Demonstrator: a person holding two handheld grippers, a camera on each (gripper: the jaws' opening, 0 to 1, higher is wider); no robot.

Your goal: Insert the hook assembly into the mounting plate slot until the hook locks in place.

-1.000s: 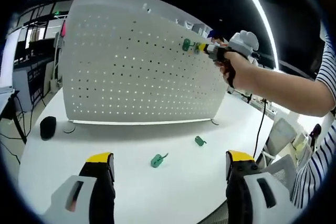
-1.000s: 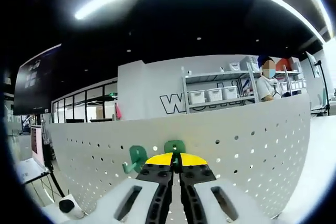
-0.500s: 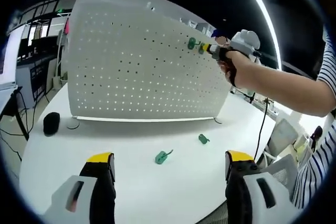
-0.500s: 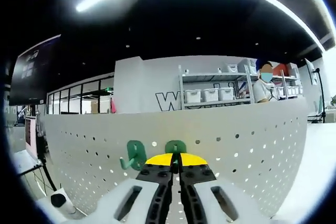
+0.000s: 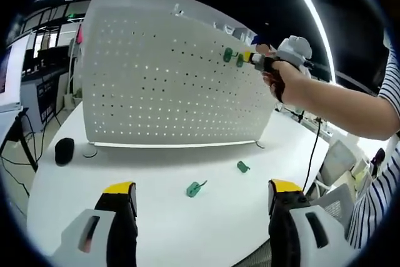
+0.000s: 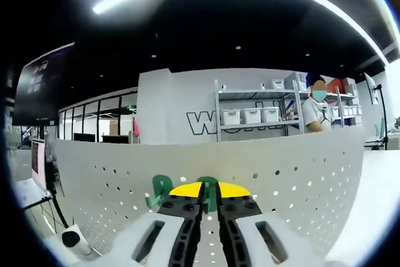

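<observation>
Since a second ago, the right gripper has parted its jaws slightly: the yellow tips that were pressed together on the green hook now show a narrow gap with the hook's green body between them, so it is hard to say whether they grip it or have let go. That hook sits against the white pegboard, near the upper edge and just beside a second green hook already hanging there, which suggests the person is seating it in a slot next to its neighbour. From the left gripper view the right gripper reaches the board's upper right, held by a hand. The left gripper hangs low over the white table with its jaws spread wide and empty, probably kept back so the board and the spare parts stay in sight. Two more green hooks lie on the table in front of the board, one nearer, the other further right. A black round object rests near the board's left foot. On the far wall behind the board, large outlined letters beginning with "W" are partly hidden by shelving and cannot be read whole.
</observation>
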